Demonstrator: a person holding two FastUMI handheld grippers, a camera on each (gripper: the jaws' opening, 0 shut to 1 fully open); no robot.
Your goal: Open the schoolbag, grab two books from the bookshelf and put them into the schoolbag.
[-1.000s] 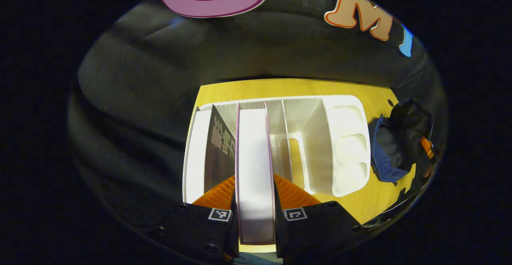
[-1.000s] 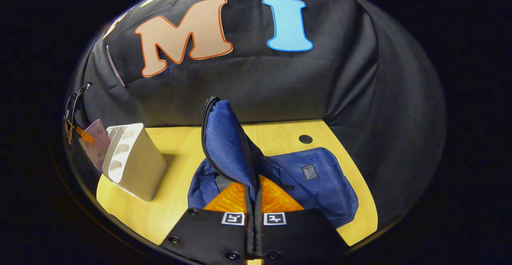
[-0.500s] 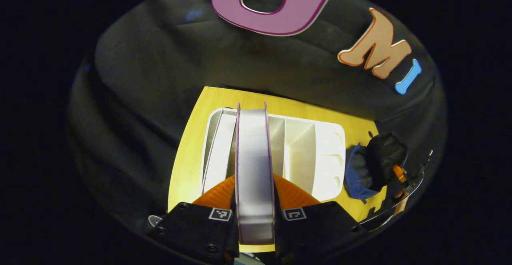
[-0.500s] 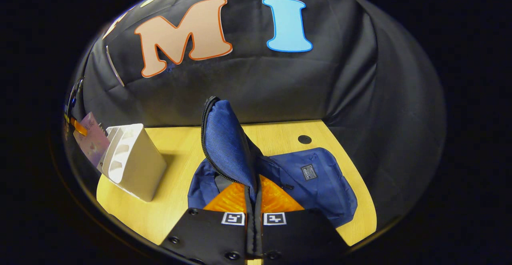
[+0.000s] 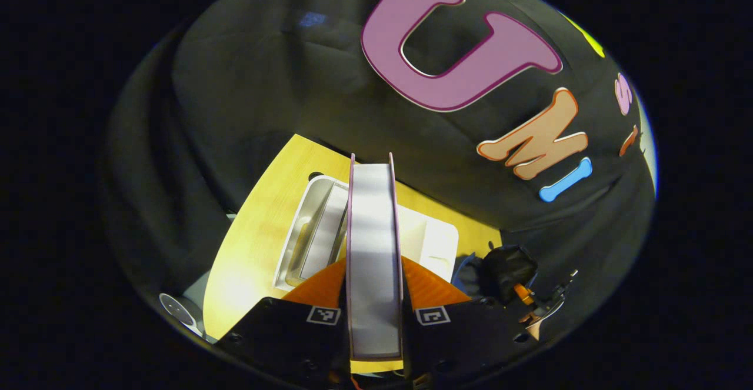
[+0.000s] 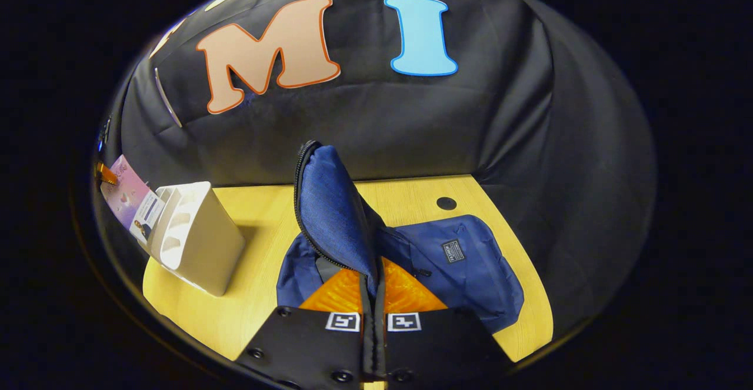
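My left gripper is shut on a thick book with white page edges and purple covers, held high above the white bookshelf. A further book still stands in the shelf's left slot. In the right gripper view the same book shows pink-covered beside the bookshelf at far left. My right gripper is shut on the zipper-edged flap of the blue schoolbag, holding the flap upright. The bag lies on the yellow table.
The yellow table ends at a near left edge, with a pale round object below it. A hand in a dark sleeve with the other gripper shows at lower right in the left gripper view. A dark hole sits in the tabletop.
My left gripper has lifted the book up out of the shelf and well above it, and the view has tilted. The right gripper keeps holding the bag flap still.
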